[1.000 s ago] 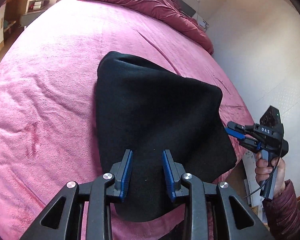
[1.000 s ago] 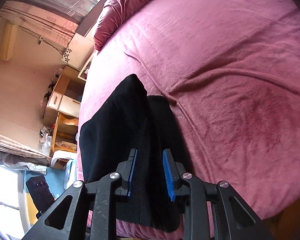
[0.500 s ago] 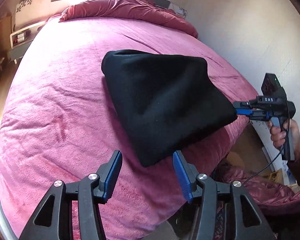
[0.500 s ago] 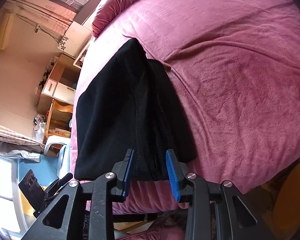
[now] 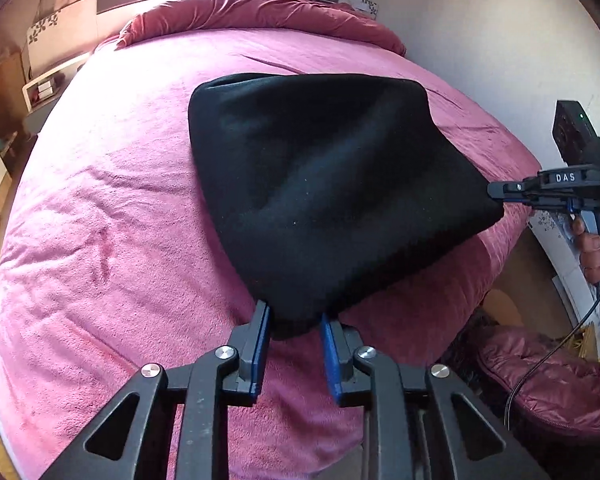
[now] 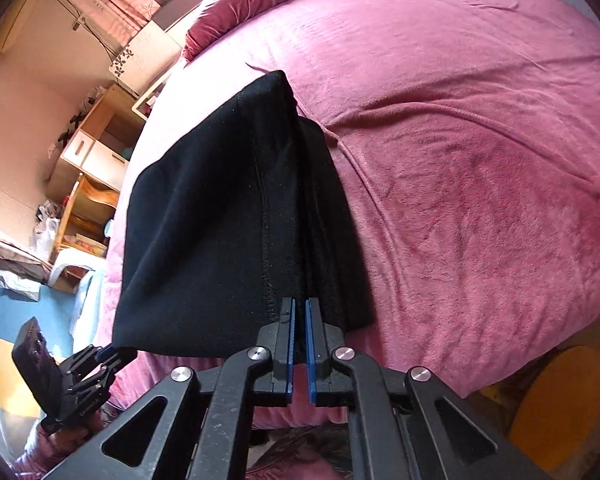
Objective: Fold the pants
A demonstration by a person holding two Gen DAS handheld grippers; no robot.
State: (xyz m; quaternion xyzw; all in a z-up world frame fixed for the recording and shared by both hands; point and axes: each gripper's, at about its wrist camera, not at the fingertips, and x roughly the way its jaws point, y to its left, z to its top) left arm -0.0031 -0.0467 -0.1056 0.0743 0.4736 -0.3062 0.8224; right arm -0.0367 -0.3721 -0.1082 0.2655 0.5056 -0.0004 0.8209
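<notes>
The folded black pants (image 5: pixel 324 184) are lying on the pink bed (image 5: pixel 100 240), right gripper (image 6: pixel 299 320) pinching the three o'clock corner, left gripper (image 5: pixel 294 326) hanging spread around the six o'clock corner; a one-sided pull risks skewing the fold.

One pair of black pants (image 5: pixel 320 192) lies on one bed (image 5: pixel 112 216) under one pink blanket (image 6: pixel 480 168). Two claws show: the left claw (image 5: pixel 294 320) and the right claw (image 6: pixel 299 320), each with two blue-padded fingers. One dark red duvet (image 5: pixel 260 8) is heaped at the head of the bed. One hand (image 5: pixel 594 248) is visible, on a claw's handle. One wooden shelf unit (image 6: pixel 88 168) stands beside the bed.
</notes>
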